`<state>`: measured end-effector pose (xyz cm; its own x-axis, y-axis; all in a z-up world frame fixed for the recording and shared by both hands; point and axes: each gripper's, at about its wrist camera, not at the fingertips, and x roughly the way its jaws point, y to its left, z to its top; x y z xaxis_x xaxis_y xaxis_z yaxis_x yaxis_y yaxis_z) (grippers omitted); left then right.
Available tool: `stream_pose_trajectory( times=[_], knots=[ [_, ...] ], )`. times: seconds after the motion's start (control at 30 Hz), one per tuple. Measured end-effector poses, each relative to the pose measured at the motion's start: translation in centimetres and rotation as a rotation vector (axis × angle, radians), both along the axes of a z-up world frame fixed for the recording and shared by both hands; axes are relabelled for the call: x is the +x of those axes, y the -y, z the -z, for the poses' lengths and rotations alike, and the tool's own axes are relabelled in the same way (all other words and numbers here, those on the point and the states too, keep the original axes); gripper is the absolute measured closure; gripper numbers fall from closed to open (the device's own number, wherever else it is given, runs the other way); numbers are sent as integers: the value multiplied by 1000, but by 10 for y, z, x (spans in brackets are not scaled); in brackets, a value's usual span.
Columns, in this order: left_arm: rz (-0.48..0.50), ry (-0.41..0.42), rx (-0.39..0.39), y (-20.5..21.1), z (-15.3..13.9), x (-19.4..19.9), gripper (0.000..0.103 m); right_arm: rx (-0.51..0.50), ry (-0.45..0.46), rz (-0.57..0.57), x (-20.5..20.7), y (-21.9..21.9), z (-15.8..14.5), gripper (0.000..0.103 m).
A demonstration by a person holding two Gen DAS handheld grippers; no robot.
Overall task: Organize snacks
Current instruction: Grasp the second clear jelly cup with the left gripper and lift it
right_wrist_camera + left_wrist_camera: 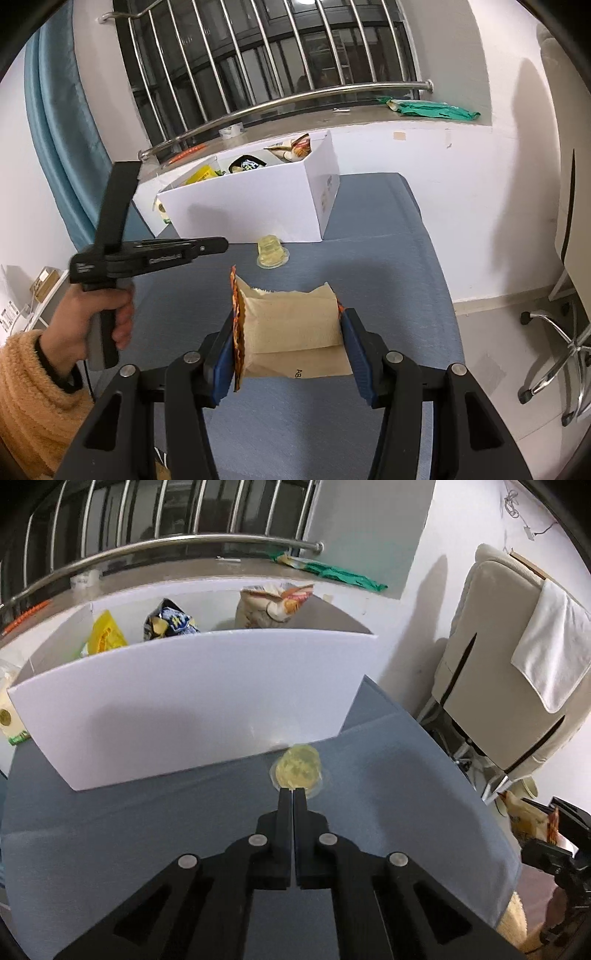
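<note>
A white open box (184,701) stands at the back of the blue table (388,775), with a yellow packet (105,635), a blue-and-white packet (170,624) and a beige packet (273,605) inside. A small yellow jelly cup (297,770) lies on the table against the box's front wall. My left gripper (293,794) is shut, its tips just short of the cup. In the right wrist view, that left gripper (223,243) hangs left of the jelly cup (271,254), apart from it. My right gripper (290,321) is shut on a beige snack packet (295,321) with an orange crimped edge.
A green packet (432,109) lies on the windowsill behind the white box (240,206), under a metal rail (295,98). Another packet (160,210) sits left of the box. A beige chair (509,664) and a swivel chair base (554,350) stand right of the table.
</note>
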<state>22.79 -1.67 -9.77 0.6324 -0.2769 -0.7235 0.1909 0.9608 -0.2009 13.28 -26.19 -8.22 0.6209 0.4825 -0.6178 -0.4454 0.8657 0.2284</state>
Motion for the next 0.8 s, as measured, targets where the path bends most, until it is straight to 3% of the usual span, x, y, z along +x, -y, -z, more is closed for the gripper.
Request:
stream_pose_trajectory(
  times=[0.07,0.1,0.13,0.17,0.2,0.3,0.6,0.63,0.67,0.7,0.8],
  knots=[
    [-6,8,41,8,2,1,91,7,-4,-4,0,-3,0,46],
    [-2,-10,41,12,5,4,60,0,-1,-4,-1,-4,0,46],
    [1,-18,35,15,9,7,21,-6,0,-5,-1,-5,0,46],
    [4,-21,37,19,12,11,5,-8,-2,-8,-2,-6,0,46],
    [10,0,52,28,14,14,0,-9,-3,-7,-2,-5,0,46],
    [15,-2,124,45,20,27,0,-9,-8,-1,-3,-3,1,46],
    [18,-46,143,57,30,53,1,3,-16,9,-3,4,1,46],
    [25,-50,137,56,31,54,7,4,-16,10,-3,5,1,46],
    [39,-52,129,53,33,54,21,4,-17,9,-3,5,2,46],
    [30,-74,144,52,36,55,67,3,-18,9,-3,4,2,46],
    [50,-86,100,46,33,55,67,8,-20,9,-3,4,2,46]
  ],
)
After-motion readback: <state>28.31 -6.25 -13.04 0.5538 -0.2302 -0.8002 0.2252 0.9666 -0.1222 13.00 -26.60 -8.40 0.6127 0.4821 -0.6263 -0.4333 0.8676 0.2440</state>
